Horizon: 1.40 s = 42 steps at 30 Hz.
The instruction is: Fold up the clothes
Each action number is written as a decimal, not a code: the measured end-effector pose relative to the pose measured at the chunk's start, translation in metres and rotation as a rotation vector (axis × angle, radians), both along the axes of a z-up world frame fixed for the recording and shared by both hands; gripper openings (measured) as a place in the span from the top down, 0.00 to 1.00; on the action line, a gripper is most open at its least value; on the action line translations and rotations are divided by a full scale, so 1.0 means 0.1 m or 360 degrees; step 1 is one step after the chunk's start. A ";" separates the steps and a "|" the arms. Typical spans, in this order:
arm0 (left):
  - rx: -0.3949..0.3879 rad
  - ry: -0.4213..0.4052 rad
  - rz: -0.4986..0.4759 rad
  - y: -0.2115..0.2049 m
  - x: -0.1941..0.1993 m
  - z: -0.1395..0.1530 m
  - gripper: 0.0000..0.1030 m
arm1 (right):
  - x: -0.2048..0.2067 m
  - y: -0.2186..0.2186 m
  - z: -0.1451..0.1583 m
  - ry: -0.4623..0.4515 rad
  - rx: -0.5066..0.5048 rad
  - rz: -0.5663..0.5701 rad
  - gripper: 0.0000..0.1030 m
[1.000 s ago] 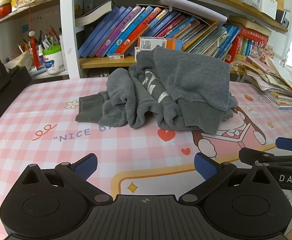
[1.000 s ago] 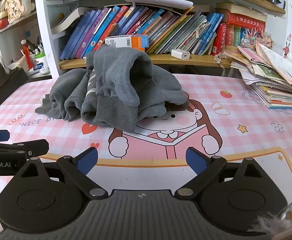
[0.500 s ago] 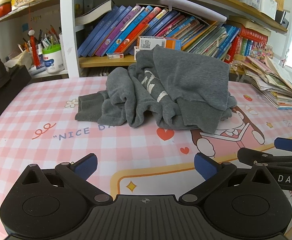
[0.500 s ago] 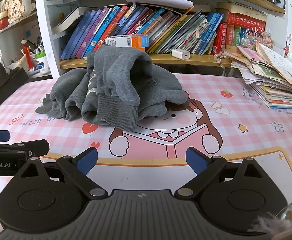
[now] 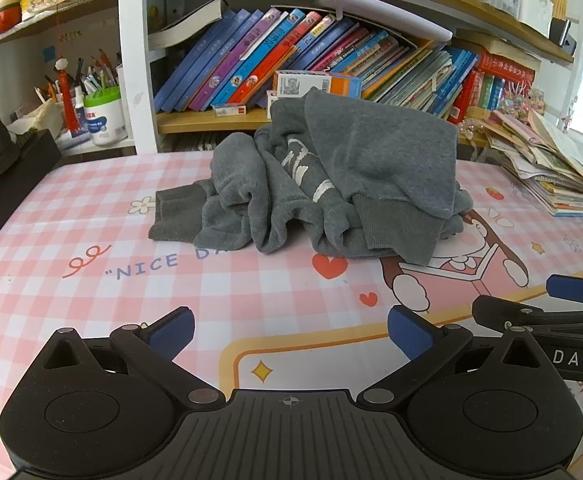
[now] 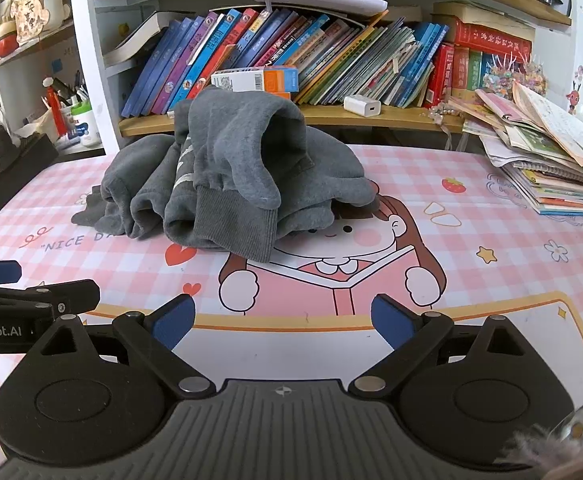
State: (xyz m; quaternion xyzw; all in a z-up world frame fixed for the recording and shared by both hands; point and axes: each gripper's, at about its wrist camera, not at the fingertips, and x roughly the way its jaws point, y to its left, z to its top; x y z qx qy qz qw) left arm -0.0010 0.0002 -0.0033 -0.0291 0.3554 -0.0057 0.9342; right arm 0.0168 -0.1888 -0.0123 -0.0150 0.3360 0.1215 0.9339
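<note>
Left wrist view: left gripper point(image 5: 290, 331) hovered low over the pink checked tablecloth point(image 5: 91, 216), fingers spread wide and empty; grey sweatshirt point(image 5: 331, 184) lay crumpled in a heap ahead, near the bookshelf point(image 5: 211, 122). Right wrist view: right gripper point(image 6: 282, 320) likewise spread and empty, sweatshirt point(image 6: 231, 168) heaped ahead to the left, well apart from both.
</note>
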 end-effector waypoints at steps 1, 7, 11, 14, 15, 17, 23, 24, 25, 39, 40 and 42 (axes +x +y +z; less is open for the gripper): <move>-0.0001 0.0001 0.0001 0.00 0.00 0.00 0.00 | 0.00 0.00 0.00 0.0000 0.0000 0.0000 0.07; -0.0006 0.0009 -0.0001 0.00 0.01 0.00 0.00 | 0.01 0.01 -0.01 0.0009 0.0002 0.0005 0.07; -0.0011 0.0014 -0.0004 0.00 0.02 0.00 0.00 | 0.03 0.02 -0.01 0.0015 -0.0002 0.0009 0.07; -0.0015 0.0018 -0.0007 0.00 0.03 0.00 0.00 | 0.03 0.03 -0.01 0.0017 -0.0004 0.0011 0.07; -0.0015 0.0019 -0.0007 0.00 0.03 0.00 0.00 | 0.03 0.03 -0.01 0.0018 -0.0005 0.0012 0.07; -0.0014 0.0020 -0.0008 0.00 0.04 -0.01 0.00 | 0.03 0.02 -0.01 0.0020 -0.0004 0.0014 0.07; -0.0015 0.0023 -0.0005 0.00 0.04 -0.01 0.00 | 0.04 0.02 -0.01 0.0023 -0.0003 0.0017 0.07; -0.0015 0.0024 -0.0006 0.01 0.04 -0.01 0.00 | 0.04 0.02 -0.01 0.0024 -0.0002 0.0017 0.07; -0.0016 0.0025 -0.0007 0.01 0.04 -0.01 0.00 | 0.04 0.02 -0.01 0.0025 -0.0001 0.0017 0.07; -0.0005 0.0035 -0.0001 -0.01 0.03 -0.02 0.00 | 0.04 0.02 -0.03 0.0037 0.0004 0.0021 0.07; -0.0003 0.0034 0.0002 -0.01 0.03 -0.02 0.00 | 0.04 0.02 -0.03 0.0038 0.0006 0.0021 0.07; -0.0001 0.0029 0.0004 -0.01 0.03 -0.02 0.00 | 0.05 0.02 -0.03 0.0039 0.0008 0.0020 0.07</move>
